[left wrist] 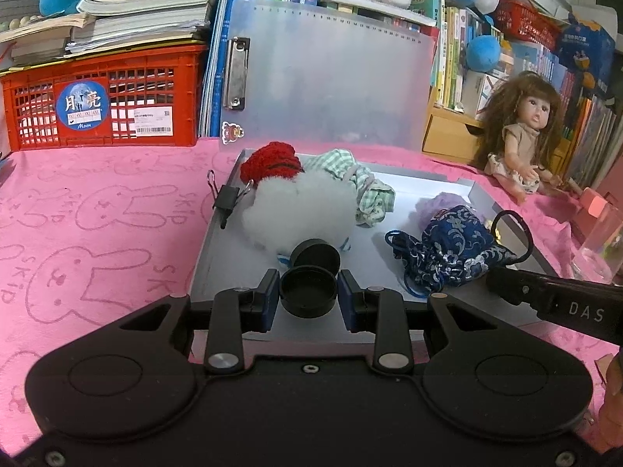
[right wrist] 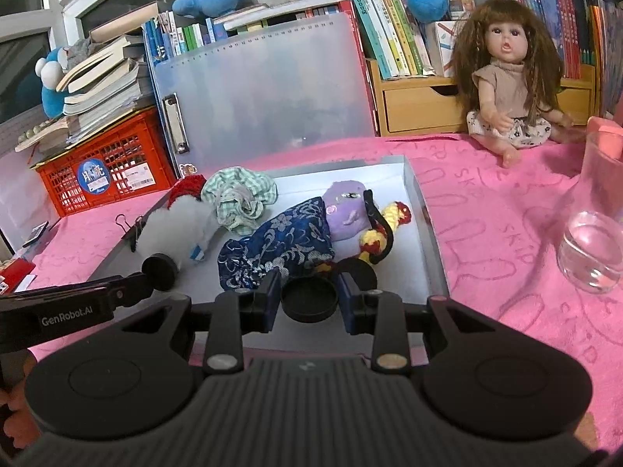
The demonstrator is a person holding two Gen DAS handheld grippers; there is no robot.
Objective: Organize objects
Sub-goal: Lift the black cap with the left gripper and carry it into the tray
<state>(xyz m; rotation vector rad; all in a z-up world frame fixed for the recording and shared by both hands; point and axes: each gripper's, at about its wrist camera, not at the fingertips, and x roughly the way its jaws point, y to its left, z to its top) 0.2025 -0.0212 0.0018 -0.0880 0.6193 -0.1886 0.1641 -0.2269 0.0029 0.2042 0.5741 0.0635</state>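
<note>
Caps fill both grips: the left hand-held gripper [left wrist: 308, 299] is closed narrowly on a round black cap [left wrist: 308, 295], and the right hand-held gripper [right wrist: 309, 299] is pinched the same way on a second black cap [right wrist: 309, 299]. Each is held over the near end of the grey tray [left wrist: 218, 249], which lies on the pink surface [left wrist: 97, 214].

Inside the tray, toward its far end, sit a white fluffy toy [left wrist: 300, 206] with a red knitted piece [left wrist: 272, 161], a green checked cloth [left wrist: 366, 190], a blue patterned pouch [left wrist: 455, 253] and a purple plush [right wrist: 346, 210] beside a yellow-and-red knitted toy [right wrist: 389, 222]. A binder clip [left wrist: 227, 194] grips the tray's left rim.

Judging by this, the step in hand is bringing the two caps to the tray. The next move probably calls for lowering each onto bare tray floor near the front, clear of the pouch, then easing the jaws apart.

Whether the caps already rest on the tray floor cannot be told. A third dark round thing just beyond the left cap is partly covered, and the purple plush is half hidden behind the pouch. A black loop [right wrist: 375, 225] near the knitted toy is hard to identify.
</note>
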